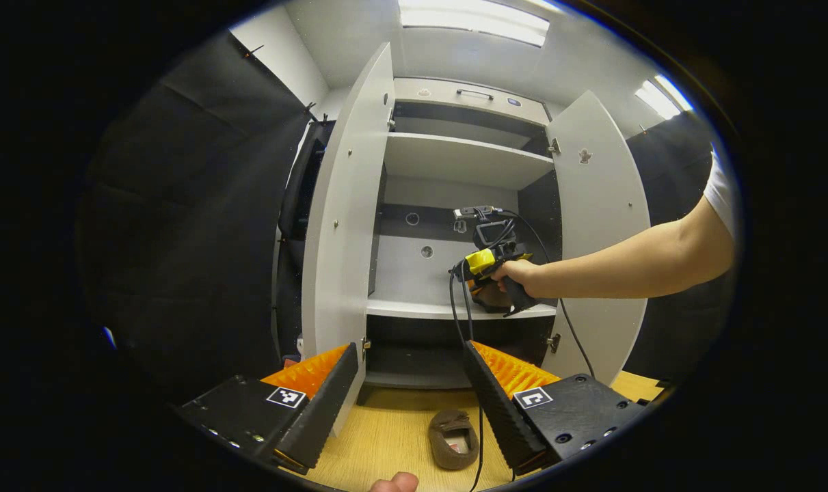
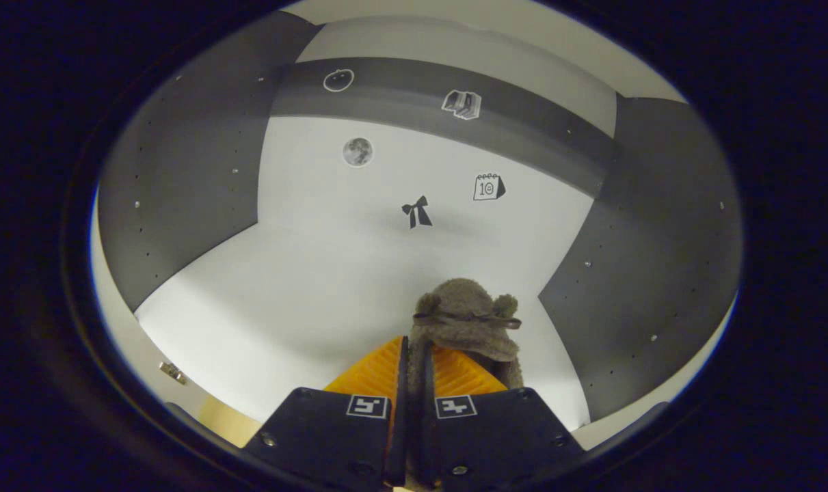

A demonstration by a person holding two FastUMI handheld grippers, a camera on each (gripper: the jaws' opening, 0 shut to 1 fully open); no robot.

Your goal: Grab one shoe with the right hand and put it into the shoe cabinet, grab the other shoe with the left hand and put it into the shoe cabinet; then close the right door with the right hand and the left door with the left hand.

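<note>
Nearest, the left tool point(image 1: 408, 403) hangs spread wide above the second shoe point(image 1: 452, 438) on the wooden surface point(image 1: 393, 437), probably lining up its grab. Farther in, the right tool point(image 2: 411, 362) is clamped on the first shoe point(image 2: 465, 321), reaching over the cabinet's point(image 1: 468, 160) middle shelf point(image 2: 304, 287) to set it down; the right gripper view reveals that grip.
</note>
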